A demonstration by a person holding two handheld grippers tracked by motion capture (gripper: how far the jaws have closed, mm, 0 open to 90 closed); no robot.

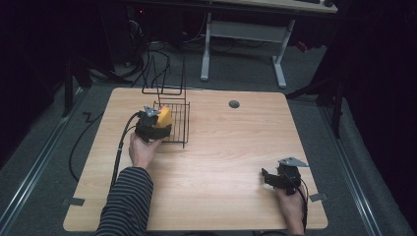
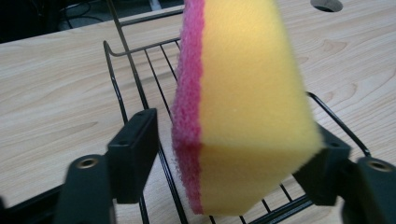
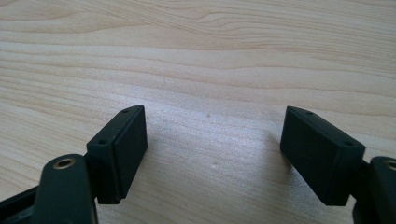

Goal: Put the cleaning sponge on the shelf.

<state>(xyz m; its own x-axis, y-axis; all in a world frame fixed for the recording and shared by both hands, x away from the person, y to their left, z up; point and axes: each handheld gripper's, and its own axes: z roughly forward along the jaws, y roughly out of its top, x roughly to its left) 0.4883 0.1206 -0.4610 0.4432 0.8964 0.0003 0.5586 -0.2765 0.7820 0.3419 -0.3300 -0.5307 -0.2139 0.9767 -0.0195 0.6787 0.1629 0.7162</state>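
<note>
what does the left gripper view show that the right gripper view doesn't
The left gripper view has a yellow foam sponge with a pink scrub layer between the left tongs, a gap showing beside its pink face, over a black wire rack. The right gripper view has the right tongs spread wide with nothing between them. Both show the light wooden table.

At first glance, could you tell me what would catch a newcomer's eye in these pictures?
The yellow sponge with a pink scouring side stands out, between the jaws of the left gripper over the black wire rack at the table's far left. The right gripper sits open at the near right of the wooden table.
</note>
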